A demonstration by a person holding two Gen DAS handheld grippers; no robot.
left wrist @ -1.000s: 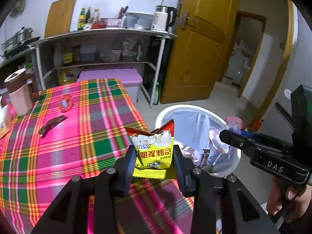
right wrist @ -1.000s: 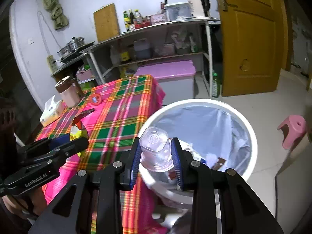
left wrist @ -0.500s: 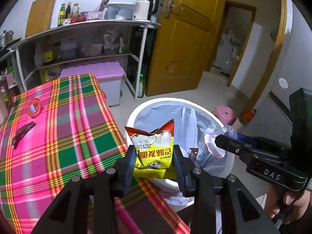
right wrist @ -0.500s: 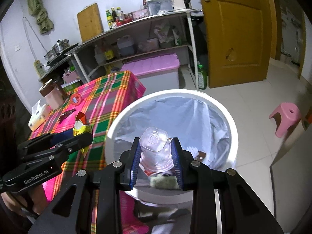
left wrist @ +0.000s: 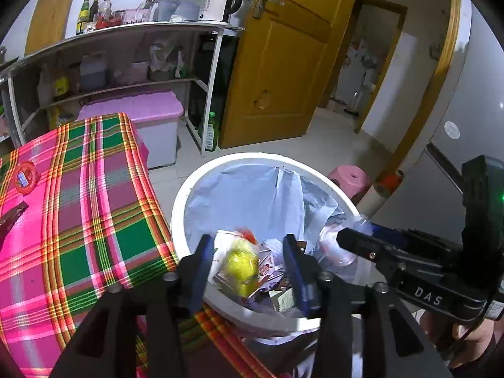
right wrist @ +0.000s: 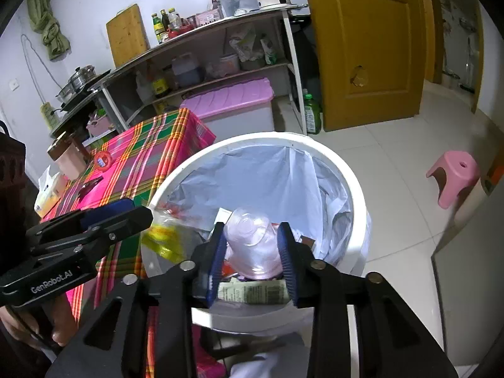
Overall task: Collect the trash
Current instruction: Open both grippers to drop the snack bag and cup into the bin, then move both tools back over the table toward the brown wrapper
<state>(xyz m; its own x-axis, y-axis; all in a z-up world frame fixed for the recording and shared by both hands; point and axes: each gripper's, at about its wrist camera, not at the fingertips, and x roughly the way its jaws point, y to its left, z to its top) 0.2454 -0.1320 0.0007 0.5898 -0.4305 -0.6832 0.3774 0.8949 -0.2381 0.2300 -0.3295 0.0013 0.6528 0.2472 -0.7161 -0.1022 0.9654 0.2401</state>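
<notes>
A white trash bin [left wrist: 186, 195] with a pale blue liner stands beside the table; it also shows in the right wrist view [right wrist: 356, 186]. My left gripper [left wrist: 249, 264] is open above the bin. The yellow snack bag [left wrist: 241, 267] is blurred below its jaws, falling among the trash; it also shows in the right wrist view [right wrist: 163, 239]. My right gripper [right wrist: 252, 249] hangs over the bin with a clear plastic cup [right wrist: 252, 239] between its widened jaws; the cup looks blurred.
A table with a pink and green plaid cloth [left wrist: 78, 208] lies left of the bin, carrying a red tape roll [left wrist: 25, 178] and a dark wrapper [left wrist: 9, 220]. A pink stool [right wrist: 453, 173], a yellow door [left wrist: 283, 63] and a kitchen shelf [left wrist: 126, 31] lie beyond.
Both grippers moved over the bin. My left gripper opened and let go of the snack bag, which drops into the bin. My right jaws widened around the cup.
</notes>
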